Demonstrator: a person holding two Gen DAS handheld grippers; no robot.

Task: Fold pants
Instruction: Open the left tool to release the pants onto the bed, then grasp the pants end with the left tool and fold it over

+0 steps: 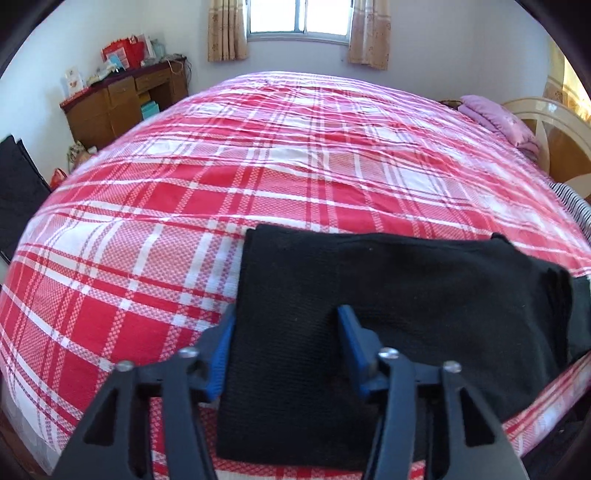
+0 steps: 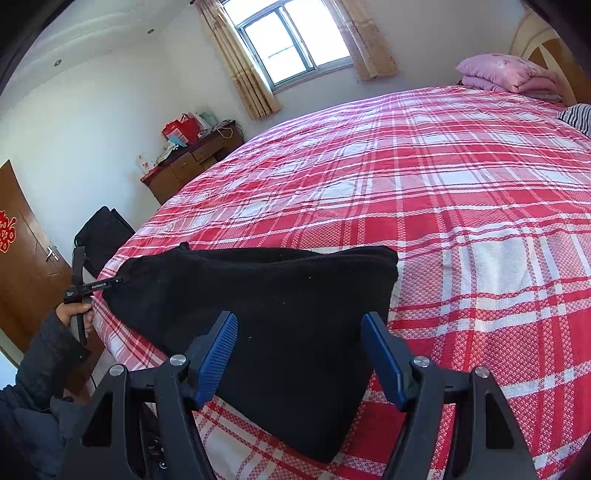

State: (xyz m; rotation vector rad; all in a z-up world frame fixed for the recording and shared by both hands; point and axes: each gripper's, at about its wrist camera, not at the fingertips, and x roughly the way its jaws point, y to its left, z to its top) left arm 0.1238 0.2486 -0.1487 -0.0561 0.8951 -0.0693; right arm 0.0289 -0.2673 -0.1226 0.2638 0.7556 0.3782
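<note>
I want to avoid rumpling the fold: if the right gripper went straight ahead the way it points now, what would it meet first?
Most likely the folded black pants: they lie between and just beyond the right gripper's open fingers, with the plaid bedspread beyond. Its height above the cloth is unclear.

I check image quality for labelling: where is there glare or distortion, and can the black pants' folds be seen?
Left wrist view: window blown out white, bed bulges from fisheye; pants nearly featureless black. Right wrist view: window overexposed, dark corner vignetting; pants show only layered edges.
</note>
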